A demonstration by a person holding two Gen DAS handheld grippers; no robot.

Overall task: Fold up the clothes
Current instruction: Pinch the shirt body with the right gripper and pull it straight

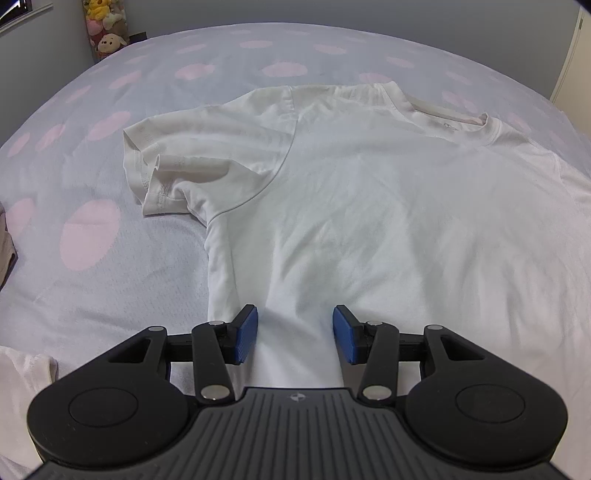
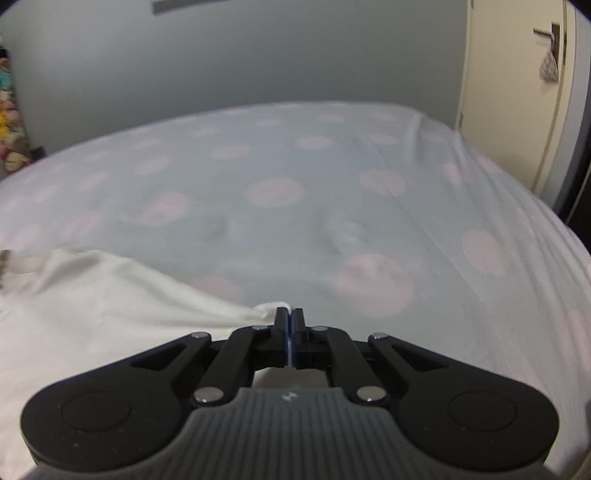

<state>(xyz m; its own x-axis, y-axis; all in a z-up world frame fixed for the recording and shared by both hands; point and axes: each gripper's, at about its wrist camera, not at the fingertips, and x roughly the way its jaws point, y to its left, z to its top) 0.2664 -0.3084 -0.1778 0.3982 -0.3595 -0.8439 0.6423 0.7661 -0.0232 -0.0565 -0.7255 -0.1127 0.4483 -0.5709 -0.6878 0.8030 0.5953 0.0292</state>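
Observation:
A white T-shirt lies flat on the bed, collar at the far right and one short sleeve spread to the left. My left gripper points down at the shirt's near left side. It is open, its blue pads apart with shirt cloth lying between them. In the blurred right wrist view my right gripper is shut, and a bunched edge of the white T-shirt is pinched at its tips. The cloth trails off to the left.
The bed sheet is pale with pink dots. Plush toys stand by the far left wall. Another pale cloth lies at the near left. A cream door stands beyond the bed's right edge.

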